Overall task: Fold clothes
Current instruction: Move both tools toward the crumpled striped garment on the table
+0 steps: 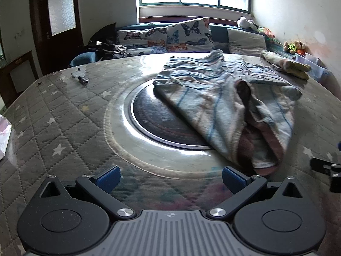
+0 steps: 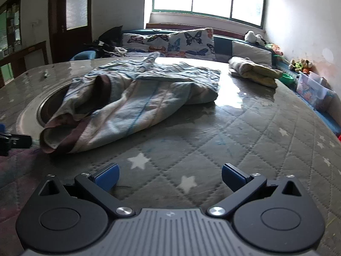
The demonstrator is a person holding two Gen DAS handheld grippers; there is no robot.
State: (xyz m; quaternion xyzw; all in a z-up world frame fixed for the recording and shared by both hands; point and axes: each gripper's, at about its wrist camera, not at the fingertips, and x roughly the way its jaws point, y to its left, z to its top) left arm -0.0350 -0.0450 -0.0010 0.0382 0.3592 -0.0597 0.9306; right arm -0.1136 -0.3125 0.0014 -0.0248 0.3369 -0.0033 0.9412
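A pale blue striped garment (image 1: 226, 98) with a brown-edged opening lies crumpled on the table, partly over the round dark inset (image 1: 162, 117). It also shows in the right wrist view (image 2: 136, 93). My left gripper (image 1: 170, 178) is open and empty, just short of the garment's near hem. My right gripper (image 2: 170, 176) is open and empty, over the quilted cover (image 2: 234, 132), to the right of the hem. The left gripper's edge shows at far left in the right wrist view (image 2: 12, 140).
A folded yellowish cloth (image 2: 253, 70) lies at the back right. Butterfly cushions (image 2: 185, 42) line a bench under the window. Clear plastic boxes (image 2: 313, 89) and toys sit along the right wall. Small dark objects (image 1: 81, 77) lie at the back left.
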